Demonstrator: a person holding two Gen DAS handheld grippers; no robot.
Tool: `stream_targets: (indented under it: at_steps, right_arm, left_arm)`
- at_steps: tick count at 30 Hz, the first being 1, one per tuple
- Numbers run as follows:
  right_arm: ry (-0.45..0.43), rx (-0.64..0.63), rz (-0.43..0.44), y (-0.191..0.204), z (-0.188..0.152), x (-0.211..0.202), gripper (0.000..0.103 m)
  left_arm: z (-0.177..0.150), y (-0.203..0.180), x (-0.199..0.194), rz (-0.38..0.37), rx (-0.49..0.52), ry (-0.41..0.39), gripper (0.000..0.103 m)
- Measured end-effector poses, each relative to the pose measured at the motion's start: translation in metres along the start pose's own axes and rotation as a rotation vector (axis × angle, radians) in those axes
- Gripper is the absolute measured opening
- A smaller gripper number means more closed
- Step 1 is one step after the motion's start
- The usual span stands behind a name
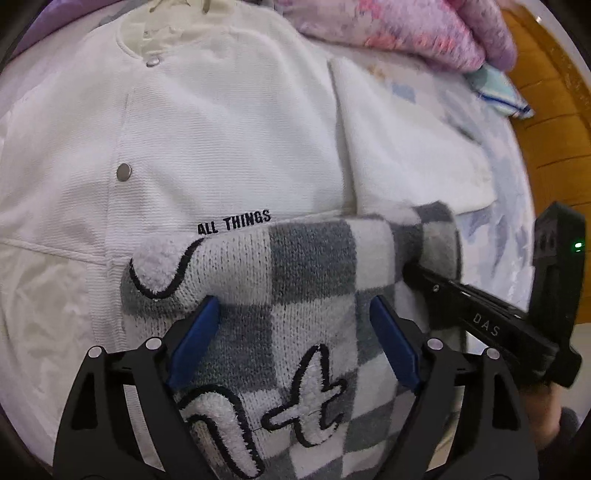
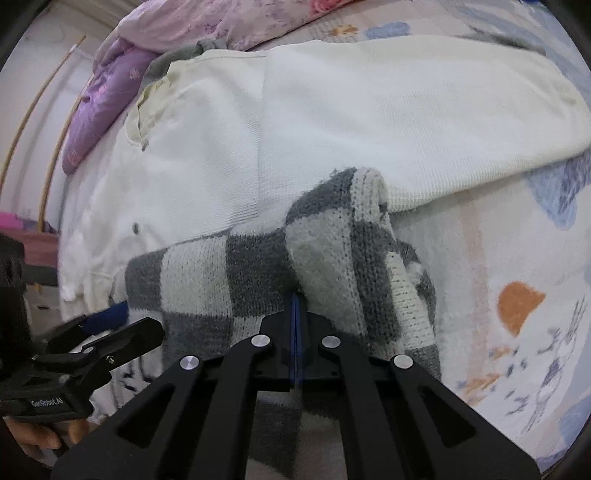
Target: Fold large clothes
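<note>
Left wrist view: the left tool hangs over a grey-and-white checked sweater, its blue pads spread wide to either side of the knit and not pressing on it. The sweater lies on a white jacket that is spread flat on the bed. The jacket's collar is at the top of this view and its snap buttons run down toward the tool, so its long axis runs away from the camera. The words "ALL THINGS" sit just above the sweater's upper edge. The sweater's folded edge runs across the picture from left to right, crosswise to the jacket's length, with fluffy white letters outlined in black on the part nearest the camera. At the right, the right tool reaches in to the sweater's right end, where the fabric bunches up.

In the right wrist view the right tool has its fingers pressed together, with a raised fold of the sweater sitting at their tips; the tips themselves are hidden under the knit, so the pinch cannot be seen directly. The left tool shows at the lower left, held by a hand. Beyond the jacket lie a purple pillow and a pink quilt; the bed sheet has printed patches.
</note>
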State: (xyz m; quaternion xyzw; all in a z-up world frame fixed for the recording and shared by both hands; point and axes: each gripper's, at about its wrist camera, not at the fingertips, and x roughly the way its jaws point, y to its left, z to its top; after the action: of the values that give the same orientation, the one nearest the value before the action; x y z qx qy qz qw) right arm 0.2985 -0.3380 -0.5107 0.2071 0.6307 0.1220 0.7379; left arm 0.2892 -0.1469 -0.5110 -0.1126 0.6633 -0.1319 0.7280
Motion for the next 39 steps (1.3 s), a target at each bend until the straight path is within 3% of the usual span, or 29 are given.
stream_targets:
  at_steps: [2, 4, 5, 6, 11, 15, 21, 24, 27, 31, 35, 39]
  right_arm:
    - [-0.02, 0.014, 0.102, -0.003, -0.008, -0.017, 0.007]
    - [-0.026, 0.022, 0.152, -0.009, -0.021, -0.035, 0.022]
    - [-0.05, 0.028, 0.162, -0.015, -0.033, -0.05, 0.038]
    - [-0.068, 0.034, 0.16, -0.02, -0.041, -0.06, 0.049]
    - [-0.118, 0.146, 0.093, -0.056, -0.113, -0.098, 0.067]
    - [-0.068, 0.224, 0.046, -0.072, -0.165, -0.085, 0.069]
    - [-0.011, 0.444, 0.181, -0.098, -0.214, -0.044, 0.075]
    - [-0.023, 0.486, 0.228, -0.107, -0.22, -0.032, 0.084]
    - [-0.017, 0.537, 0.348, -0.121, -0.226, -0.021, 0.086]
    - [-0.011, 0.488, 0.386, -0.119, -0.224, -0.018, 0.087]
    - [0.011, 0.41, 0.34, -0.105, -0.216, -0.02, 0.083]
    - [0.006, 0.432, 0.319, -0.104, -0.218, -0.015, 0.082]
  left_arm:
    - [-0.007, 0.006, -0.013, -0.044, -0.014, -0.029, 0.083]
    - [-0.017, 0.01, -0.029, -0.094, -0.016, -0.07, 0.083]
    - [-0.021, 0.011, -0.037, -0.106, -0.003, -0.088, 0.083]
    - [-0.028, 0.013, -0.046, -0.099, 0.009, -0.11, 0.083]
    - [-0.056, 0.026, -0.075, -0.082, -0.06, -0.188, 0.083]
    - [-0.082, 0.038, -0.083, -0.038, -0.129, -0.19, 0.083]
    - [-0.095, 0.057, -0.064, -0.017, -0.179, -0.114, 0.083]
    - [-0.092, 0.063, -0.052, -0.024, -0.2, -0.096, 0.083]
    - [-0.087, 0.063, -0.037, -0.031, -0.173, -0.055, 0.085]
    - [-0.079, 0.065, -0.025, -0.031, -0.144, -0.05, 0.09]
    - [-0.076, 0.069, -0.021, -0.04, -0.105, -0.035, 0.093]
    - [-0.076, 0.084, -0.012, -0.103, -0.131, -0.013, 0.096]
